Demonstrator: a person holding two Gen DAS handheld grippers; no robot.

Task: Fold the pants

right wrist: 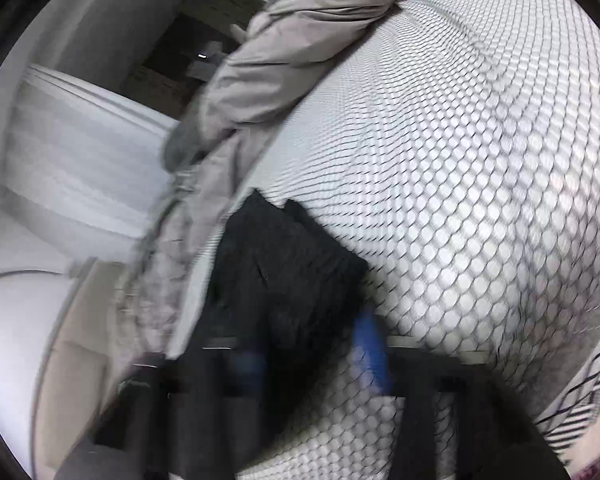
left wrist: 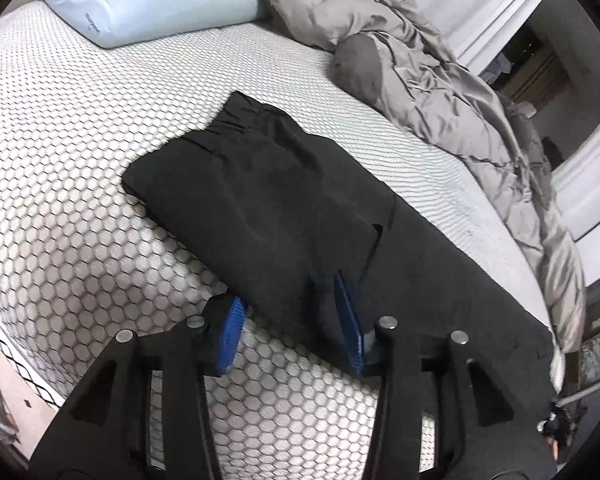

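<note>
The black pants lie on the honeycomb-patterned mattress, partly folded, with an upper layer doubled over a longer lower layer that runs to the lower right. My left gripper is open, its blue pads straddling the near edge of the folded layer. In the blurred right wrist view the pants lie just ahead of my right gripper, which is open with its blue pads wide apart around the cloth edge.
A light blue pillow lies at the head of the mattress. A rumpled grey duvet is heaped along the far side and also shows in the right wrist view. White walls and a doorway lie beyond. The mattress edge is at lower left.
</note>
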